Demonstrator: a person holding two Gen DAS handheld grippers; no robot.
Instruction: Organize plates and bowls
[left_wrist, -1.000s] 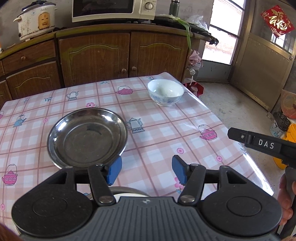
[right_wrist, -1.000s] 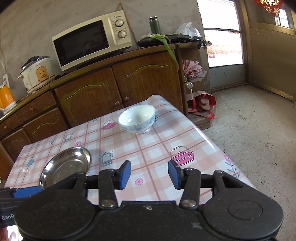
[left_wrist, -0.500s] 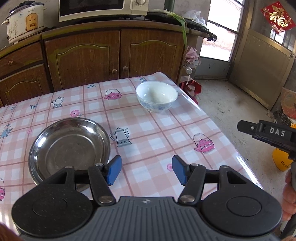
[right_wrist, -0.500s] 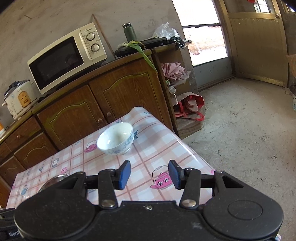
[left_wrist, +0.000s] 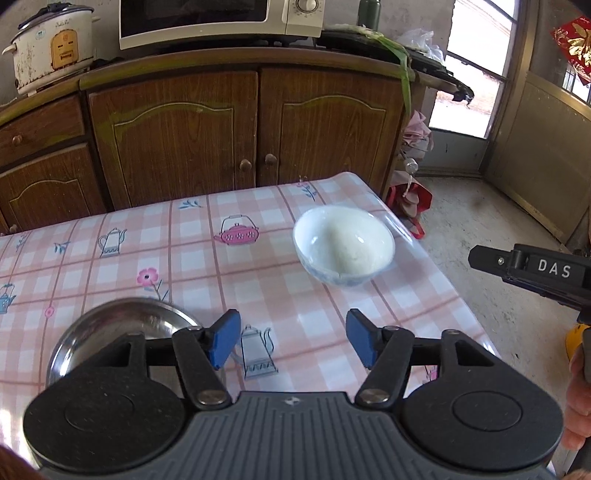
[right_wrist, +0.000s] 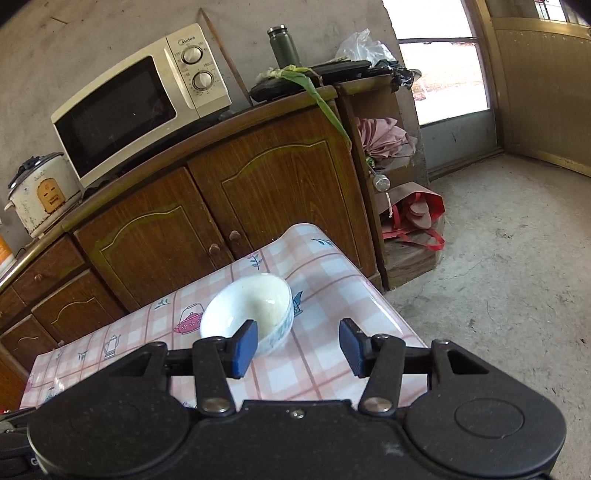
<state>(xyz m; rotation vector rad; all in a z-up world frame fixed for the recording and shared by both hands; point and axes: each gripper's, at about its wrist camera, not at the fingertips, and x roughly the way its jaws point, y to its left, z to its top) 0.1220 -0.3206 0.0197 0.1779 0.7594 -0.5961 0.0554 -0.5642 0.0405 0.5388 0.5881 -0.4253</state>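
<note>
A white bowl with blue pattern stands near the far right corner of the pink checked table. In the right wrist view the same bowl sits just beyond the left blue pad. A steel plate lies at the left, partly hidden behind my left gripper's frame. My left gripper hovers over the cloth, jaws opening, nothing between them. My right gripper is also opening and empty; its body shows at the right edge of the left wrist view, beside the table.
Wooden cabinets stand behind the table, with a microwave and a rice cooker on top. The table's right edge drops to a concrete floor. A red bag lies by the cabinet end.
Both grippers have moved toward the bowl end of the table; the bowl looks larger and the steel plate has slid down and left in view. Both pairs of jaws stand slightly wider.
</note>
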